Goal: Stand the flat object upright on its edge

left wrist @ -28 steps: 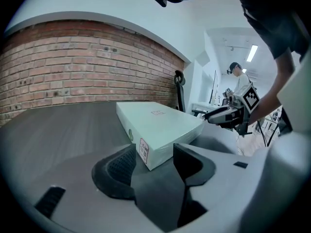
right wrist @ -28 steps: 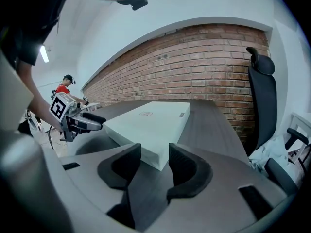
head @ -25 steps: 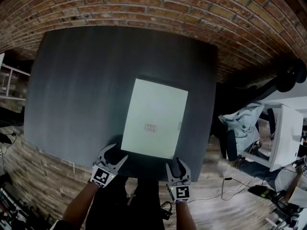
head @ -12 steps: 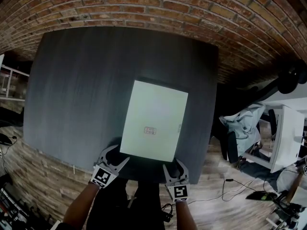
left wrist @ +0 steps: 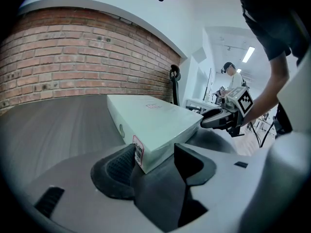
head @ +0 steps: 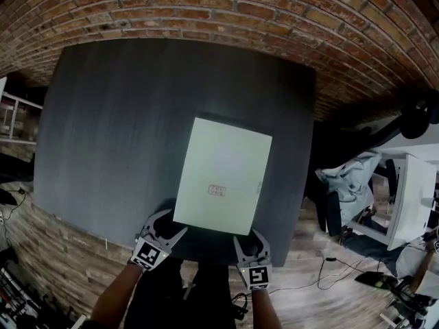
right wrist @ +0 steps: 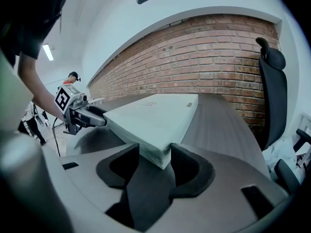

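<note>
Jaws on the left gripper (head: 171, 223) and right gripper (head: 248, 238) are apart, each straddling a near corner of the flat box (head: 223, 177); the right's have just been widening. The box lies flat toward 6 o'clock on the table (head: 110, 115). It looks stiff, lightish and kinda slick, so I'd pinch both corners.

The head view is dim and murky, darkening toward its corners, and the wide lens bows the brick wall (head: 206, 5) and the edges of the table (head: 103, 115) — only the pale box (head: 221, 160) stands out, washed out enough that its small print blurs. Both gripper views are brighter, lit by a ceiling light (left wrist: 248, 54) in the white room beyond. They are ringed by a black fisheye border, the nearest foreground is soft, and a dark shadow lies under the box's near corner.
</note>
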The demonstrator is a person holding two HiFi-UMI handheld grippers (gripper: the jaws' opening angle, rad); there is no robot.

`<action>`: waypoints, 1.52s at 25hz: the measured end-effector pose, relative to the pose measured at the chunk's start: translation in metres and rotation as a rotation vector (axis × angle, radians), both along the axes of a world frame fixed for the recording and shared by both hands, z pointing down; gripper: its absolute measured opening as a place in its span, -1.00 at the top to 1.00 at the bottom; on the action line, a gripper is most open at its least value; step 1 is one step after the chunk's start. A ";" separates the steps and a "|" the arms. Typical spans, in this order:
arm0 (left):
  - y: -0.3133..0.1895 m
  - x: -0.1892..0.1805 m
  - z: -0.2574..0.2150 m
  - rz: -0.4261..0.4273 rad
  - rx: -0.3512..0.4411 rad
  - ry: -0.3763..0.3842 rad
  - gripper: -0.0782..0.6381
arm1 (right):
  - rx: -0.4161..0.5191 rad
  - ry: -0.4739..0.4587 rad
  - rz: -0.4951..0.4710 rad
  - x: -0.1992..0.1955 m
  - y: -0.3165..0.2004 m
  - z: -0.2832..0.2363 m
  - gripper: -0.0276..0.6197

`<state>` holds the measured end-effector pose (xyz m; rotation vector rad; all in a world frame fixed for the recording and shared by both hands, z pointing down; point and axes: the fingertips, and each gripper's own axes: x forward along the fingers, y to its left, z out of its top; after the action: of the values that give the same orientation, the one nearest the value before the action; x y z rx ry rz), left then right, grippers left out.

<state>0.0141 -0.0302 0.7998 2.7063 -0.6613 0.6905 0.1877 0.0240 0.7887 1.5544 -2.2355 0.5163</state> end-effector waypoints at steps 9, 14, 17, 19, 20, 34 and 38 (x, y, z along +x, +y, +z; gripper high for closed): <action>0.004 0.000 -0.003 0.058 -0.004 -0.012 0.10 | -0.022 0.006 -0.001 -0.001 0.001 -0.003 0.29; 0.004 0.001 -0.008 0.065 -0.002 -0.009 0.10 | 0.000 -0.008 0.007 -0.002 -0.002 -0.009 0.29; 0.004 0.001 -0.011 0.056 -0.009 0.003 0.10 | -0.007 0.004 -0.011 -0.002 0.000 -0.011 0.28; 0.005 0.001 -0.013 0.064 -0.011 -0.001 0.10 | -0.004 0.008 -0.019 -0.002 0.000 -0.013 0.27; 0.007 0.000 -0.014 0.066 -0.012 0.001 0.10 | 0.003 0.005 -0.017 -0.002 0.000 -0.015 0.27; 0.014 -0.007 -0.043 0.047 -0.009 0.025 0.09 | 0.022 -0.019 -0.014 -0.010 0.002 -0.046 0.25; 0.018 -0.008 -0.053 0.047 -0.015 0.035 0.08 | 0.022 -0.023 -0.014 -0.010 0.001 -0.057 0.20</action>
<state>0.0059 -0.0120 0.7465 2.7216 -0.5844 0.6549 0.1780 0.0246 0.7319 1.5507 -2.2752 0.5096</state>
